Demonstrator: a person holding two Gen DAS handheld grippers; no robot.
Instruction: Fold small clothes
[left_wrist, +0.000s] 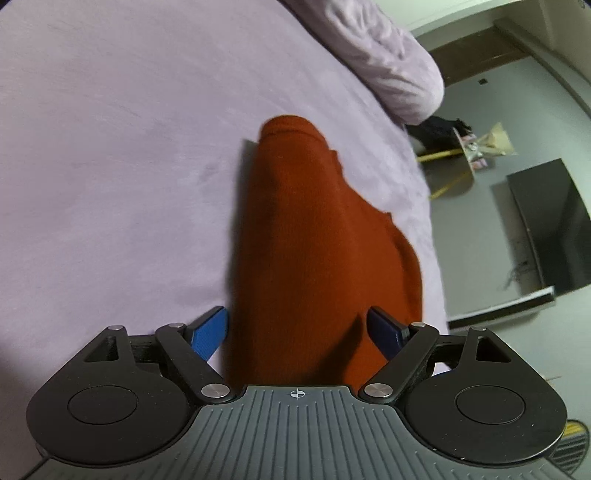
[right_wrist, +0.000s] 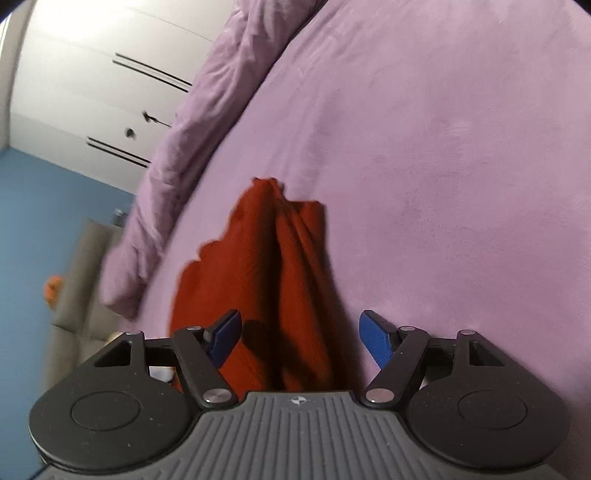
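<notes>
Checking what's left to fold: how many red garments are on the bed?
1: the red garment lies bunched on the purple bedspread, between both open tools. Any others outside these views would be unseen.

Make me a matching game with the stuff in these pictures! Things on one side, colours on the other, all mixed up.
Things:
1. small garment
2. bed cover
3. pads on the left tongs, like this one
4. wardrobe doors

Colours:
A. white
B. blue
C. rust red
D. lilac

Pairs: 1-C, 2-D, 3-B, 4-A
</notes>
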